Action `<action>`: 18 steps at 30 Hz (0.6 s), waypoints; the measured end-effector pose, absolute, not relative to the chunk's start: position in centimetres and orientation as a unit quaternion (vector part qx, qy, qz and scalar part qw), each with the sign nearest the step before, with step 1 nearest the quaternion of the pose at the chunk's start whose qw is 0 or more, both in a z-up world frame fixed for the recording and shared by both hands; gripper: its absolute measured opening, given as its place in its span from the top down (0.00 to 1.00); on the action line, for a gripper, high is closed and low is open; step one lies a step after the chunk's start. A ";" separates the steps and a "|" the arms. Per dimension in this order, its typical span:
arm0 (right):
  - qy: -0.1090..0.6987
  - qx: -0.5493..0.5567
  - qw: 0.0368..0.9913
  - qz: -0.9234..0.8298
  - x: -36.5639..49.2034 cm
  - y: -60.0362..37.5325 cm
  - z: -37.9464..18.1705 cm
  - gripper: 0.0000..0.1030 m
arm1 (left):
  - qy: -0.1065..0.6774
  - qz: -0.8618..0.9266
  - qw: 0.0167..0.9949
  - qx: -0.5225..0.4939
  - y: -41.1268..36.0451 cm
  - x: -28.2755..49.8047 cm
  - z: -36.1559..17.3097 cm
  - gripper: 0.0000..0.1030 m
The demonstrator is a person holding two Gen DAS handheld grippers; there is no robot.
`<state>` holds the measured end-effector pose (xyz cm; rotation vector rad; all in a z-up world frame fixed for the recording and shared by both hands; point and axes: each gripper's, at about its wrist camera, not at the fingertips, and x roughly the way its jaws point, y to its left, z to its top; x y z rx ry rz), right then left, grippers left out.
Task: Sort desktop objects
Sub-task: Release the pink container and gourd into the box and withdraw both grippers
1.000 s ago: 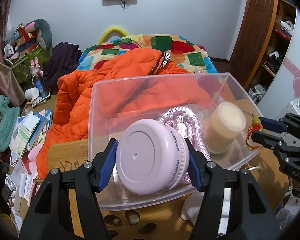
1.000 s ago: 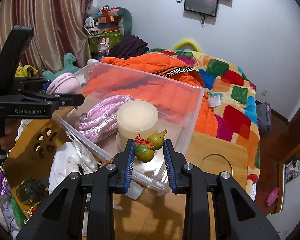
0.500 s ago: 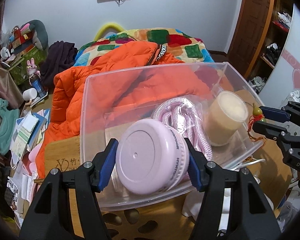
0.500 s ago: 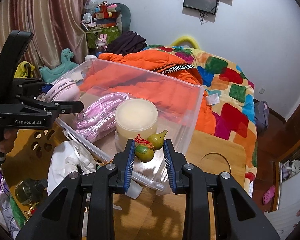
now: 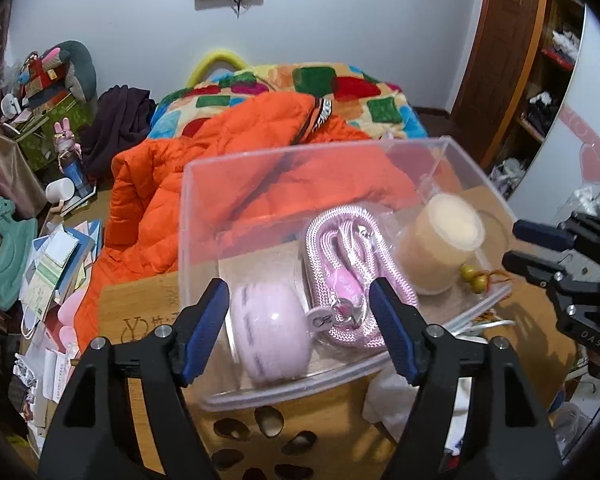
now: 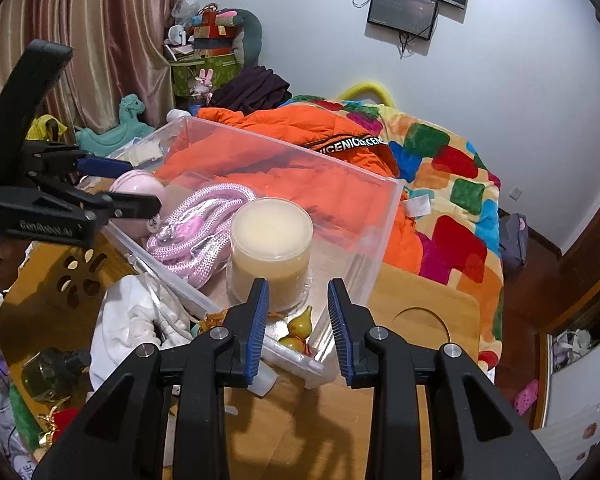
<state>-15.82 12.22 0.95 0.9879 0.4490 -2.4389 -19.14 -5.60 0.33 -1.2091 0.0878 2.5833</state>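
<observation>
the right gripper (image 6: pixel 298 322) hangs spread wide over the clear bin's (image 6: pixel 380 216) near corner, nothing between its fingers. a small gourd charm (image 6: pixel 300 328) lies inside, beside the cream jar (image 6: pixel 271 256) and pink rope (image 6: pixel 196 236).

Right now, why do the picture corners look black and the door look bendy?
Left wrist view: the fisheye lens makes a round picture, so the corners go black and the door bows. Right wrist view: same dark rim, the curtain curves, and the bin wall shows pale glare. In both, the near hand-held gripper arms look huge.
</observation>
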 end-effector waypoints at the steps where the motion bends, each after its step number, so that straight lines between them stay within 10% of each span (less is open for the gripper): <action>1: 0.161 0.358 0.235 -0.889 -15.6 12.5 1.1 0.72 | 0.029 0.898 0.142 -0.416 -5.9 -18.9 0.7 0.30; 18: 0.109 0.313 0.229 -0.915 -10.4 16.1 4.6 0.42 | 0.018 0.933 0.111 -0.342 -8.0 -11.0 4.9 0.13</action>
